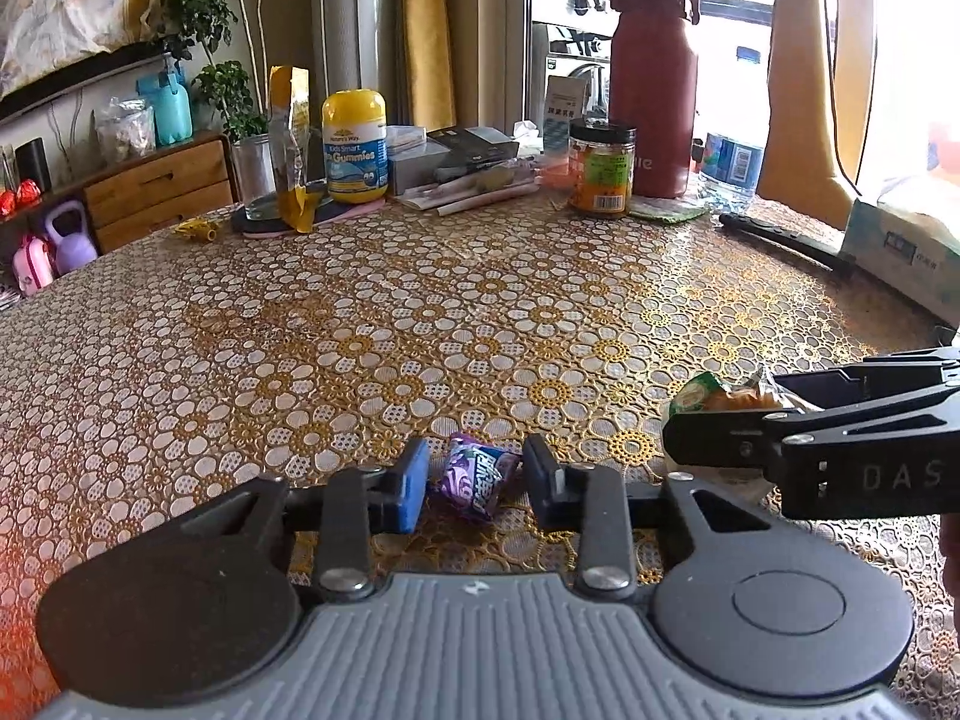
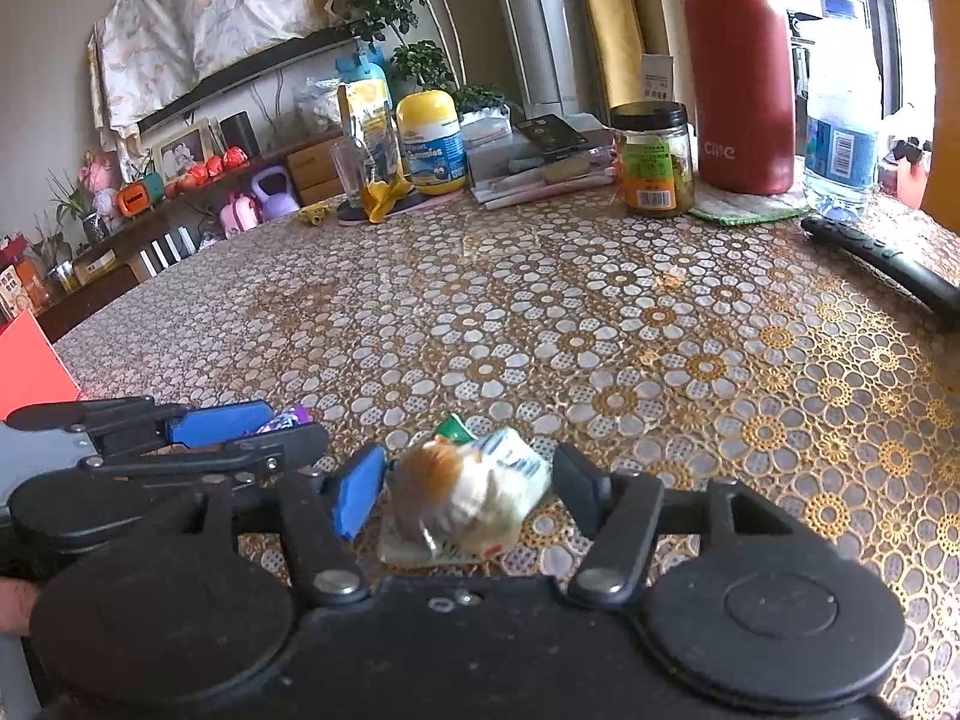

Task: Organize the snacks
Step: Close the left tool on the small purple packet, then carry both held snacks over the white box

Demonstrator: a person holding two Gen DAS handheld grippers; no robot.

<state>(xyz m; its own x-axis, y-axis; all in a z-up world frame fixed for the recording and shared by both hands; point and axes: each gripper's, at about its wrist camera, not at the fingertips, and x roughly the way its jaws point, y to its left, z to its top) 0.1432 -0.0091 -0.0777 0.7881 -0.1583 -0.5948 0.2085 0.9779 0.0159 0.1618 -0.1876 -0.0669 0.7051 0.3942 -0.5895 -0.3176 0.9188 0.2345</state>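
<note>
Early going here: two snacks are being addressed at once at the near edge of the table (image 1: 480,312), and nothing looks sorted yet. The left gripper (image 1: 477,483) is seen spread open, its jaws standing either side of a purple candy packet (image 1: 474,477) that lies on the tablecloth; a small gap shows on each side, so no grip is judged to be made. Just to the right, the right gripper (image 2: 468,492) is likewise held open around a clear-wrapped snack (image 2: 468,492) with a brown filling and green print, and that snack is still resting on the cloth, not pinched.

No tray or box for the snacks can be picked out, so where they are to go cannot be told. Along the far edge, containers are lined up: a yellow-lidded gummies tub (image 1: 355,147), lid on; a black-lidded jar (image 1: 601,168) with orange contents; a red flask (image 1: 654,78), closed, contents unseen; an opened yellow pouch (image 1: 289,144) leaning beside a glass.
</note>
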